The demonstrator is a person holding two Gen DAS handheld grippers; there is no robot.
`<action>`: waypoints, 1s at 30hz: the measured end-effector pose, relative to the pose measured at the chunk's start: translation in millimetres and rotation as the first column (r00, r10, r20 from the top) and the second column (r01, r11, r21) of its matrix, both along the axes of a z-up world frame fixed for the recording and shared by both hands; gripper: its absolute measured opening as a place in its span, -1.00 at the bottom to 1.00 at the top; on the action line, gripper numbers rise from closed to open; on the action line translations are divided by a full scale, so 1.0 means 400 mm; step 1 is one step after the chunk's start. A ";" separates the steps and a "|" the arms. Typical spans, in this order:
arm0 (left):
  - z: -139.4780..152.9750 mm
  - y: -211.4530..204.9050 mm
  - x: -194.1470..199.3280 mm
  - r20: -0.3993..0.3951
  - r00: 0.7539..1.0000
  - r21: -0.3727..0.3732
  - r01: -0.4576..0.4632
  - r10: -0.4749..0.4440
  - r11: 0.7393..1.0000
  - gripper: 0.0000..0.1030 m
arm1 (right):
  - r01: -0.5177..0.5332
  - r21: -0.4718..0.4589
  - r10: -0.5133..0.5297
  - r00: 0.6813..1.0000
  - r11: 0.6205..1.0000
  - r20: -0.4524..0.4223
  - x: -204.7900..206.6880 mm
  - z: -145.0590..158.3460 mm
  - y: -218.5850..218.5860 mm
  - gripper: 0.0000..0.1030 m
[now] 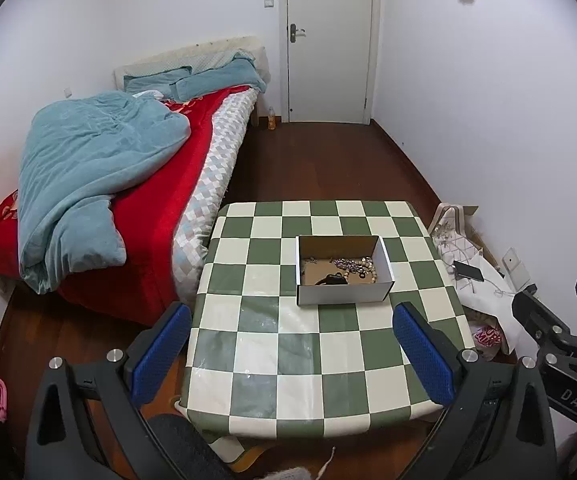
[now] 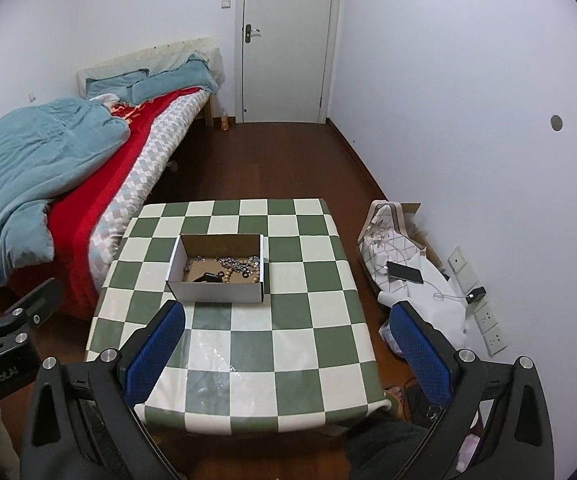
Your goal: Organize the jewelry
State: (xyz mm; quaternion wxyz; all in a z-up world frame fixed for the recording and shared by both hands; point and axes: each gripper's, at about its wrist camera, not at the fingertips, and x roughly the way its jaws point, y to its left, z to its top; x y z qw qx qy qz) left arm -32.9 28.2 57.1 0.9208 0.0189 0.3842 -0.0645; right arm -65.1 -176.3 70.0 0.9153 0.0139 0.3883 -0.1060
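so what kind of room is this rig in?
Most likely a bedroom in a home: an unmade bed with a blue duvet, a closed door, and a small checkered table holding a jewelry box.

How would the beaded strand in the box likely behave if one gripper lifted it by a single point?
The beaded strand lies in loose curves on the floor of the cardboard box, so it would probably hang limp and swing. It lies among other small jewelry, so it may snag and drag pieces along. The round beads could slip between the pads.

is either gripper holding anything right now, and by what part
Nothing is held. The left gripper and right gripper are both open over the table; the jewelry lies in the box.
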 end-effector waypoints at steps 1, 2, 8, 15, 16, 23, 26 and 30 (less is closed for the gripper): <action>0.005 0.001 -0.007 0.000 1.000 -0.005 0.002 -0.002 1.000 1.00 | 0.000 0.000 0.000 1.000 1.000 0.005 -0.012 0.010 0.001 1.00; 0.008 0.002 -0.013 0.000 1.000 -0.007 0.003 -0.003 1.000 1.00 | -0.002 0.002 0.002 1.000 1.000 0.009 -0.022 0.017 0.003 1.00; 0.037 0.005 -0.049 0.016 1.000 -0.002 0.014 -0.014 1.000 1.00 | -0.011 0.009 0.011 1.000 1.000 0.024 -0.062 0.050 0.012 1.00; 0.040 0.004 -0.042 0.008 1.000 0.017 -0.007 0.007 1.000 1.00 | -0.003 0.020 0.003 1.000 1.000 0.030 -0.078 0.064 0.003 1.00; 0.039 0.003 -0.035 0.006 1.000 0.021 -0.015 0.015 1.000 1.00 | 0.000 0.014 0.000 1.000 1.000 0.028 -0.075 0.065 0.001 1.00; 0.045 -0.005 0.014 0.010 0.999 0.034 -0.036 0.036 0.999 1.00 | 0.020 -0.002 -0.019 0.999 1.000 0.028 -0.020 0.073 -0.018 1.00; 0.050 -0.010 0.037 0.012 0.999 0.028 -0.042 0.042 0.999 1.00 | 0.029 -0.011 -0.028 0.999 1.000 0.031 0.016 0.072 -0.024 1.00; 0.056 -0.022 0.070 0.019 0.999 0.035 -0.041 0.041 0.999 1.00 | 0.031 -0.021 -0.030 0.999 0.999 0.024 0.071 0.064 -0.029 1.00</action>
